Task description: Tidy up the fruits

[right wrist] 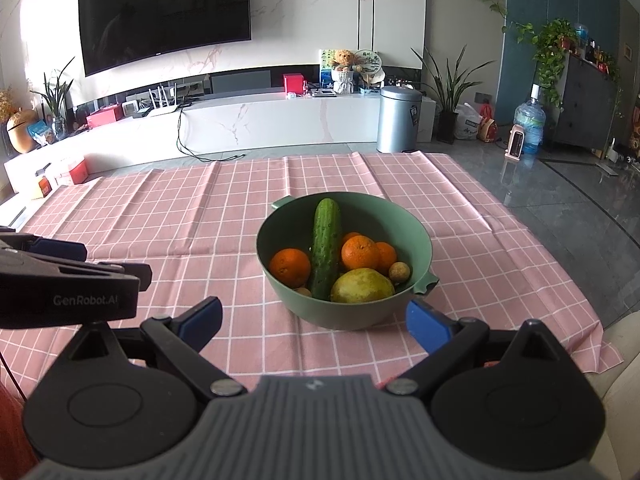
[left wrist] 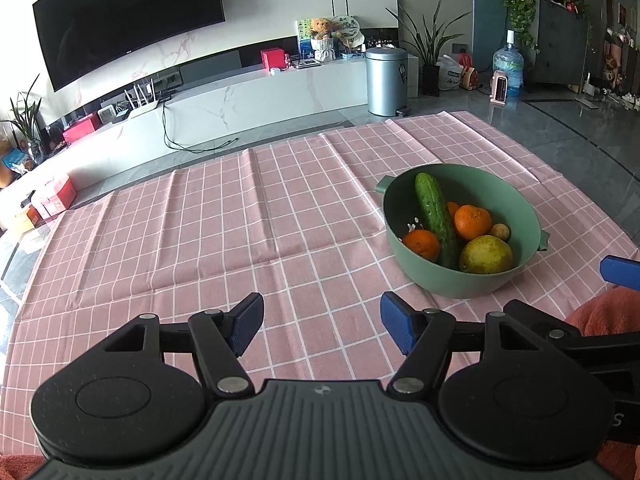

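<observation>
A green bowl (right wrist: 420,240) stands on the pink checked tablecloth (right wrist: 180,232). In it lie a cucumber (right wrist: 326,248), oranges (right wrist: 290,267), a yellow-green pear (right wrist: 362,286) and a small brown fruit (right wrist: 400,271). My right gripper (right wrist: 316,322) is open and empty, just in front of the bowl. My left gripper (left wrist: 322,326) is open and empty above the cloth, left of and nearer than the bowl (left wrist: 404,196), which shows the cucumber (left wrist: 436,220) and the pear (left wrist: 486,254). The left gripper's body also shows at the left of the right wrist view (right wrist: 64,280).
The table's right and far edges drop to a grey tiled floor (right wrist: 560,200). A metal bin (right wrist: 398,120), a white TV bench (right wrist: 260,120), plants and a water bottle (right wrist: 529,126) stand beyond. Bare cloth spreads left of the bowl.
</observation>
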Available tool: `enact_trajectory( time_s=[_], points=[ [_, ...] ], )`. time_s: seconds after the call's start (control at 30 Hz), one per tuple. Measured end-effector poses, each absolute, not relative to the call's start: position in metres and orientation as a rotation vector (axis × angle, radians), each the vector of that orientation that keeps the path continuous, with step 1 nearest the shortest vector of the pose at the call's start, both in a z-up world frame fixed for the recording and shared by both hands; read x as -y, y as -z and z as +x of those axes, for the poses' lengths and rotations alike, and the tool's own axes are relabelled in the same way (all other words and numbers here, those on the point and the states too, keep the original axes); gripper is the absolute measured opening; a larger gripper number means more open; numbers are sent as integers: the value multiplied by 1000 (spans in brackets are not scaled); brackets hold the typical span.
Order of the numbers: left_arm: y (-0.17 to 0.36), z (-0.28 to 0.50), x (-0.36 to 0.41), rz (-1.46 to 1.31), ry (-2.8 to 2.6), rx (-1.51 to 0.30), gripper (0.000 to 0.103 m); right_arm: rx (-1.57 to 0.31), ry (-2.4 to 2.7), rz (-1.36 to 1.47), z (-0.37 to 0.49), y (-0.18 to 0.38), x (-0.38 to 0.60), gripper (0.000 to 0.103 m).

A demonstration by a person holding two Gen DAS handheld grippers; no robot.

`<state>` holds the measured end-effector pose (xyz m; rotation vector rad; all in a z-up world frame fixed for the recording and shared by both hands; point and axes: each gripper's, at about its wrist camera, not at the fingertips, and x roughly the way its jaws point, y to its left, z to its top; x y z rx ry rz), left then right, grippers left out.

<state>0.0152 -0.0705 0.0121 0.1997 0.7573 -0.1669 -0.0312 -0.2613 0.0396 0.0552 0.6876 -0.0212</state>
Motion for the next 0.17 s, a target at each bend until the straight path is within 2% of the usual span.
enact_trajectory(
  time_s=[0.17],
  points=[
    [-13, 13, 69, 195, 165, -735, 81, -688, 23, 57, -32, -40, 261, 95]
  ],
)
